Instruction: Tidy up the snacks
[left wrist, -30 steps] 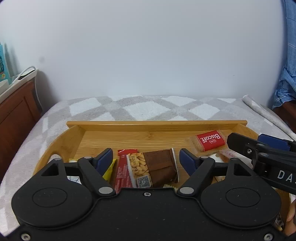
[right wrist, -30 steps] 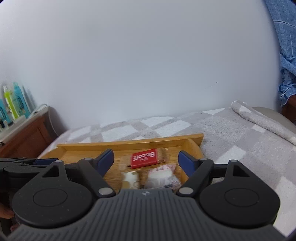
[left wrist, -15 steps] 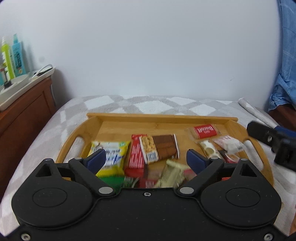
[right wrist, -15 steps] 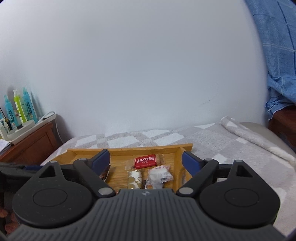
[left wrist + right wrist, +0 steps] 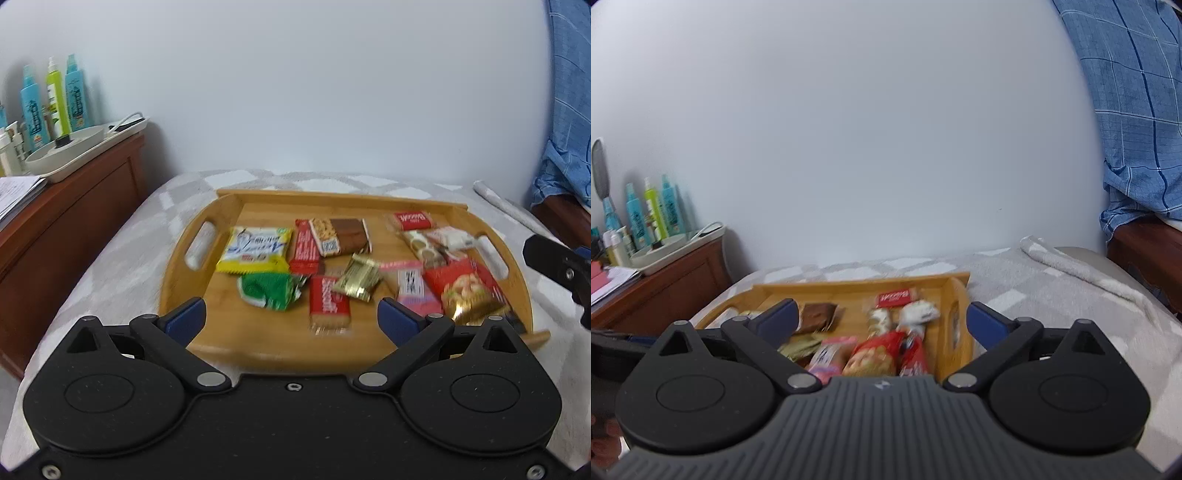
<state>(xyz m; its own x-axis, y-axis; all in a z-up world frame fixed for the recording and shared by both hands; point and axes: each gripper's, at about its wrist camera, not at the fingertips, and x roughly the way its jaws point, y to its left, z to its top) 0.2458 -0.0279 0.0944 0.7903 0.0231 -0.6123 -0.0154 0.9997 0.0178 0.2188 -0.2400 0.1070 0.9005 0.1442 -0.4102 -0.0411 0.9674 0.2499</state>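
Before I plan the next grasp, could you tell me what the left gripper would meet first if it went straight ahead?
Probably the red biscuit packet on the wooden tray, between the opening, empty jaws of the left gripper; depth is unclear.

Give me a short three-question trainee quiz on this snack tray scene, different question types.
1. True or false: the left gripper is holding a snack.
2. Which packet lies nearest the wooden tray's left handle? A) green packet B) yellow packet C) gold packet
3. Fill in: the tray rests on a grey and white checked ____.

Key: 1 false, nothing is between its opening jaws. 2 B. 3 blanket.
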